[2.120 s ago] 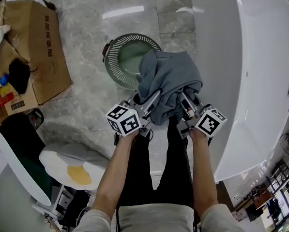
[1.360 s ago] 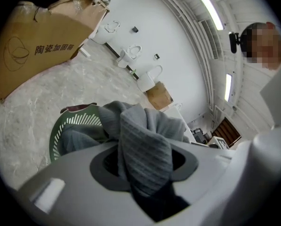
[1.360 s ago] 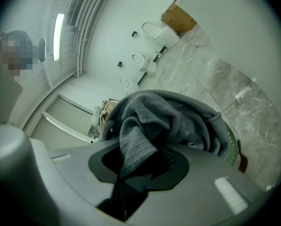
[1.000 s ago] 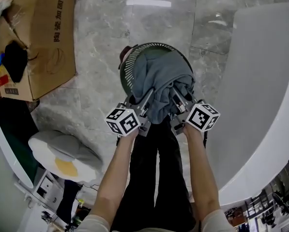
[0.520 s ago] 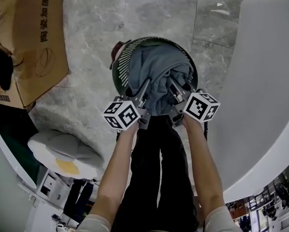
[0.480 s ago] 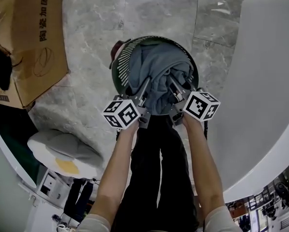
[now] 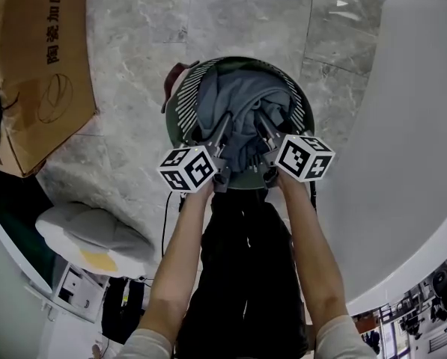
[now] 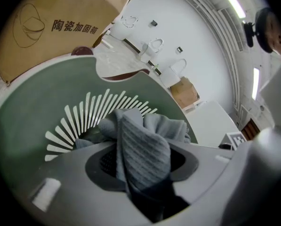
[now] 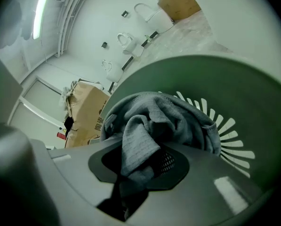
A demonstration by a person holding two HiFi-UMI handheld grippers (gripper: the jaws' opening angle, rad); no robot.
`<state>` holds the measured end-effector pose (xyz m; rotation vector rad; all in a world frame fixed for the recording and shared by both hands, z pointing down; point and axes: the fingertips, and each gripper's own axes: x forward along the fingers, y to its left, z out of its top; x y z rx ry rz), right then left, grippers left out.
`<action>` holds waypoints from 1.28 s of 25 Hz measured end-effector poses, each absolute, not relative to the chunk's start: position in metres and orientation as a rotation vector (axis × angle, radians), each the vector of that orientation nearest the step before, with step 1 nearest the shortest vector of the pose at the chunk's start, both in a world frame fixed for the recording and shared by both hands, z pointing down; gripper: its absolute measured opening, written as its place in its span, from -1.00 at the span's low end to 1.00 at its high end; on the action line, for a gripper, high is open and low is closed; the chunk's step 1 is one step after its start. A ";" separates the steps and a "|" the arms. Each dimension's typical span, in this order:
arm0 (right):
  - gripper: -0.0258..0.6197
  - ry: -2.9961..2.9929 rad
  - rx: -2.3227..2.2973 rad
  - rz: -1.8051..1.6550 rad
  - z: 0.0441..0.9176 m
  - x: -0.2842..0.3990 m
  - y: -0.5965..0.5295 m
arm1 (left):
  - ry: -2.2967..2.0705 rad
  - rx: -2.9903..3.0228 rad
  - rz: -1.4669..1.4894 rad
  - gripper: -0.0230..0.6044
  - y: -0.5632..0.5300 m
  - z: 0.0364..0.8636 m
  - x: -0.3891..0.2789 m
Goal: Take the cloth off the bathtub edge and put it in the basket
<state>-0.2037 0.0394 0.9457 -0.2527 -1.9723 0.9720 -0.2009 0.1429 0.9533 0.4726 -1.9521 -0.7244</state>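
Left gripper (image 7: 223, 126): we see its jaws pinched on a fold of the cloth, which fills the gap between them in the left gripper view.
Right gripper (image 7: 262, 124): its jaws are likewise clamped on a fold of the same cloth, which bunches up between them.
Cloth (image 7: 242, 97): grey, ribbed and crumpled. It hangs from both grippers within the round of the basket, clear of the bathtub. We cannot tell whether it touches the bottom.
Basket (image 7: 181, 111): round, dark green, with a slotted wall. It stands on the marble floor (image 7: 133, 43), just beside the bathtub.
Bathtub (image 7: 410, 126): white, with a curved edge, at the right of the head view.
Cardboard box (image 7: 36, 58): printed, at upper left, well apart from the basket.
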 end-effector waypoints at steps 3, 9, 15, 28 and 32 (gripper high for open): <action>-0.62 -1.952 -0.263 0.919 0.959 -0.206 0.041 | -1.956 0.439 -0.731 -0.24 0.145 0.966 -0.206; -0.62 -1.948 -0.267 0.818 0.978 -0.214 0.042 | -1.950 0.419 -0.758 -0.24 0.143 0.984 -0.219; -0.54 -1.947 -0.241 0.697 0.967 -0.205 0.040 | -1.958 0.385 -0.738 -0.23 0.153 0.966 -0.222; -0.53 -1.959 -0.227 0.642 0.837 -0.181 0.040 | -1.974 0.491 -0.638 -0.20 0.154 0.834 -0.203; -0.53 -1.992 -0.233 0.603 0.779 -0.167 0.034 | -1.973 0.593 -0.612 -0.20 0.150 0.775 -0.188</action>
